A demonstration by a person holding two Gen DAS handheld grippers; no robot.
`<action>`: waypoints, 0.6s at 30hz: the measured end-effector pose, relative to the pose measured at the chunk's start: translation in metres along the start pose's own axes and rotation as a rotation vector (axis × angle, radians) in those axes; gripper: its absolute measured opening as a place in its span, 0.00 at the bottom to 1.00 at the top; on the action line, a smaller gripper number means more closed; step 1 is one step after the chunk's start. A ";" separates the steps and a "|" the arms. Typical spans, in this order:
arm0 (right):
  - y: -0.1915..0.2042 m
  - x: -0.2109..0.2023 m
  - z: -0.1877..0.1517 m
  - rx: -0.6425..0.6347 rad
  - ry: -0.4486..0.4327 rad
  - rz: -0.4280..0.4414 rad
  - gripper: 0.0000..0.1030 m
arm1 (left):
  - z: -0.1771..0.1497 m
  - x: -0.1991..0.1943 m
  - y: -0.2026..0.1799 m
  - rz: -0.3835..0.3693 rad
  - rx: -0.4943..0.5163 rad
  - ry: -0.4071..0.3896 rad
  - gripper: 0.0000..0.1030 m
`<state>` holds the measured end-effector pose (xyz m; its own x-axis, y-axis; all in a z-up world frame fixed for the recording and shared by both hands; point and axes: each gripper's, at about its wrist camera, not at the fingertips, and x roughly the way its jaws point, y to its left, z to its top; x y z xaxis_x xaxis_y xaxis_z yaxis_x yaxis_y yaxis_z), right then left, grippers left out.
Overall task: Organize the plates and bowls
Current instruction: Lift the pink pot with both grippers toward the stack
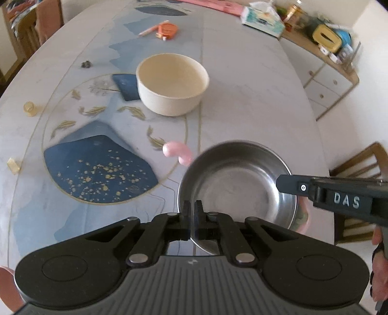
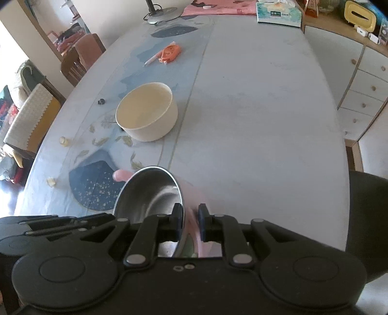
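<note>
We have the steel bowl [image 1: 236,193] pinched at two spots on its rim, and that is why it hangs tilted clear of the surface [image 1: 242,97] rather than resting flat. Our left tongs [image 1: 193,209] are closed right down on the near edge, thin metal between the pads. Our right tongs [image 2: 190,216] are clamped a little wider on the opposite side, because there the pink outer shell [image 2: 194,193] rides with the steel wall. A grip on each side keeps a slippery, shallow bowl from swinging, we reckon.

Ahead of both tongs, well apart from the steel bowl, the cream bowl [image 1: 172,83] sits upright and open: the likely nest for what we carry. Just beyond the steel rim a pink handle [image 1: 175,151] pokes out. Farther ahead lie an orange tape roll [image 1: 167,30] and a pen [image 1: 149,30], and beyond them a tissue box [image 1: 263,19].
</note>
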<state>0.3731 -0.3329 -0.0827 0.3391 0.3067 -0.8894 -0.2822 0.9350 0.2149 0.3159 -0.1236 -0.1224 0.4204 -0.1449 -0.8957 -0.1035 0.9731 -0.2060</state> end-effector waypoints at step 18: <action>-0.034 0.016 -0.013 0.046 0.033 -0.004 0.11 | -0.005 0.013 -0.008 0.004 0.024 -0.026 0.57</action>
<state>0.3767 -0.3623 -0.1095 0.3102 0.2975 -0.9029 -0.2388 0.9437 0.2289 0.3173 -0.1344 -0.1345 0.4431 -0.1363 -0.8861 -0.0841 0.9777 -0.1924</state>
